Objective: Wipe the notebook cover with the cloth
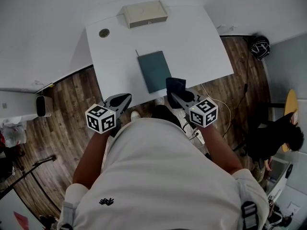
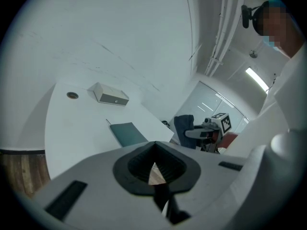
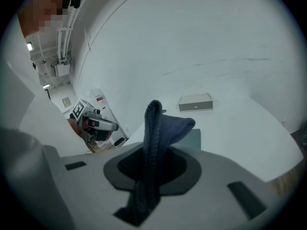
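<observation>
A dark teal notebook (image 1: pixel 154 71) lies flat on the white table (image 1: pixel 201 37), towards its near edge. My right gripper (image 1: pixel 178 96) hovers over the table's near edge just right of the notebook, shut on a dark blue cloth (image 1: pixel 175 85) that sticks up out of its jaws (image 3: pixel 160 128). The notebook (image 3: pixel 194 138) shows just behind the cloth in the right gripper view. My left gripper (image 1: pixel 120 101) hangs off the table's near edge, left of the notebook (image 2: pixel 128 133), its jaws together with nothing between them (image 2: pixel 154 164).
A beige box (image 1: pixel 144 13) sits at the table's far edge, with a small round disc (image 1: pixel 104 32) at the far left corner. Wooden floor surrounds the table. A white appliance (image 1: pixel 44 105) stands on the left and a seated person (image 1: pixel 283 138) is at the right.
</observation>
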The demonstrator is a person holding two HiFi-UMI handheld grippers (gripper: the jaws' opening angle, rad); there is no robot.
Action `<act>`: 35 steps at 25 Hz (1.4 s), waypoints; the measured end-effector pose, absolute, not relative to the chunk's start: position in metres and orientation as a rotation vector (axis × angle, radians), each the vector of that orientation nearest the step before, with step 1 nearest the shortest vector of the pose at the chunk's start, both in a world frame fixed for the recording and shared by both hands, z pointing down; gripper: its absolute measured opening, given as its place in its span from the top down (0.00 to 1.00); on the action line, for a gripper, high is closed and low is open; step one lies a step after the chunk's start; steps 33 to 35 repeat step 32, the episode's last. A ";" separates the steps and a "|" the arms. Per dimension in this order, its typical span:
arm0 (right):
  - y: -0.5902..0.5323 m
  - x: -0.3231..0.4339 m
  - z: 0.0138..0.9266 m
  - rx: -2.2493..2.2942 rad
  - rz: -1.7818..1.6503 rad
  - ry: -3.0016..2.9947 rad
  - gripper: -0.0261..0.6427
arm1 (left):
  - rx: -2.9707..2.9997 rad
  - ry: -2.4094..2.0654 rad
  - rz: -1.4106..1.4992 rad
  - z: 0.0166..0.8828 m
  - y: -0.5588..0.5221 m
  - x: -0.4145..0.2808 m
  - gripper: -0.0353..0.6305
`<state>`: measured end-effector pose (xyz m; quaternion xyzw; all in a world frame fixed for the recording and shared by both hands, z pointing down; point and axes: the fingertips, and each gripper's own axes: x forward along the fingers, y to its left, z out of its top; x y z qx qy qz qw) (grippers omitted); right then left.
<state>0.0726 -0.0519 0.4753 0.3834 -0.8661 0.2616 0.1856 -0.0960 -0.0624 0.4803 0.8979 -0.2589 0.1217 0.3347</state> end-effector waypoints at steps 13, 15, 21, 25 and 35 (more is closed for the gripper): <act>-0.047 0.066 0.472 1.064 0.737 -2.455 0.86 | 2.357 -0.649 0.371 0.486 -0.057 -0.094 0.95; -0.047 0.065 0.472 1.063 0.734 -2.454 0.86 | 2.363 -0.645 0.381 0.486 -0.057 -0.094 0.95; -0.048 0.062 0.470 1.062 0.717 -2.451 0.86 | 2.367 -0.640 0.396 0.484 -0.057 -0.100 0.95; -0.050 0.059 0.468 1.061 0.709 -2.450 0.86 | 2.371 -0.637 0.398 0.484 -0.059 -0.103 0.95; -0.053 0.051 0.470 1.053 0.711 -2.445 0.86 | 2.360 -0.657 0.397 0.486 -0.063 -0.113 0.95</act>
